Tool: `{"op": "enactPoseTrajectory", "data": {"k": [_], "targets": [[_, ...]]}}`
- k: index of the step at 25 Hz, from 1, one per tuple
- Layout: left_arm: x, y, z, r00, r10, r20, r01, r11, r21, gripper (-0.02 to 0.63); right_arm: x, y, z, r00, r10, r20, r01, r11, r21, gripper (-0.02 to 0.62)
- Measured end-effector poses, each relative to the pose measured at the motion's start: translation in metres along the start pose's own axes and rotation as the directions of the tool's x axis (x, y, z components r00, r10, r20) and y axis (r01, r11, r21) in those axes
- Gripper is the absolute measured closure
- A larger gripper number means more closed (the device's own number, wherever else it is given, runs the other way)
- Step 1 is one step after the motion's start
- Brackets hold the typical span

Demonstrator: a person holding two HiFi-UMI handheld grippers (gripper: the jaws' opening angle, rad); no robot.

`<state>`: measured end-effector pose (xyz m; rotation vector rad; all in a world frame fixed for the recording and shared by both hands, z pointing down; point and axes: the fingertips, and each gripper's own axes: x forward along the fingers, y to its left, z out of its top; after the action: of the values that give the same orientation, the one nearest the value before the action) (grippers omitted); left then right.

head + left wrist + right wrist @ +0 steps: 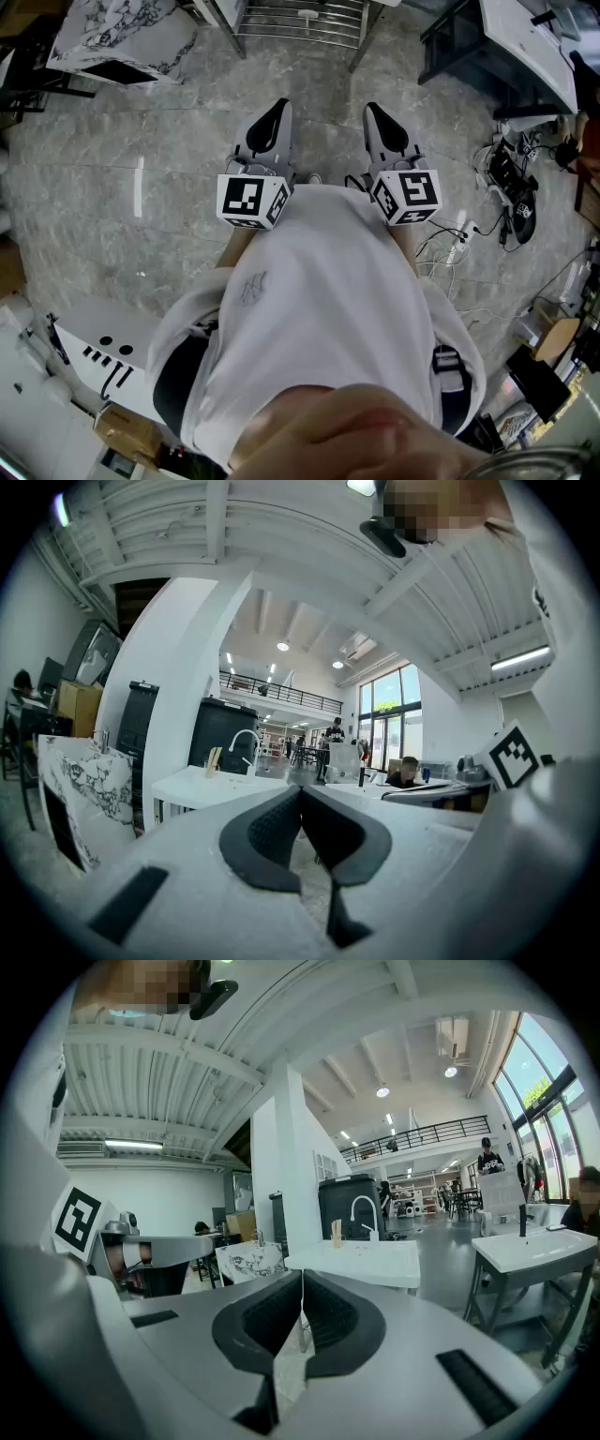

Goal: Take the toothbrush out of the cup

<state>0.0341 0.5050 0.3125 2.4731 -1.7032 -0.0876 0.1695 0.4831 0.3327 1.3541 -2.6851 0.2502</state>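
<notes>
**A:** Toothbrush and cup, where are they?

**B:** I can't make out either for sure. Far ahead of both claws stands a white table (380, 1262) with a faucet (361, 1209). A small tan thing (336, 1233) stands just beside the faucet, but it's too small to tell whether it is the cup or the toothbrush.

**A:** Is either claw near it?

**B:** No, both are well apart from the table. In the head view they sit side by side in front of the person's white shirt (319, 309), pointing out over the gray stone floor (112, 187).

**A:** How does the left claw (300, 791) stand?

**B:** It's clenched. The dark pads (267, 832) meet at the tips with nothing between them.

**A:** And the right claw (302, 1279)?

**B:** Clenched too, tips touching, nothing gripped. Only floor shows through the slit lower down.

**A:** Anything else close by?

**B:** A marble-patterned slab (89, 785) leans to the left of the table. Cables (511, 202) lie on the floor off to the person's right.
</notes>
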Motion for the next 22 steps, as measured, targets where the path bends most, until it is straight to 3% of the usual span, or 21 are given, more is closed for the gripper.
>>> {"op": "enactPoseTrajectory", "data": {"k": [15, 22], "targets": [[-0.011, -0.005, 0.004, 1.0, -0.008, 0.02, 0.008, 1.0, -0.002, 0.59, -0.009, 0.01, 0.002, 1.0, 0.015, 0.006, -0.015, 1.0, -0.025, 0.58], [-0.016, -0.011, 0.003, 1.0, -0.008, 0.02, 0.008, 1.0, -0.004, 0.591, -0.019, 0.007, 0.005, 0.999, 0.013, 0.053, -0.014, 0.999, 0.03, 0.58]]}}
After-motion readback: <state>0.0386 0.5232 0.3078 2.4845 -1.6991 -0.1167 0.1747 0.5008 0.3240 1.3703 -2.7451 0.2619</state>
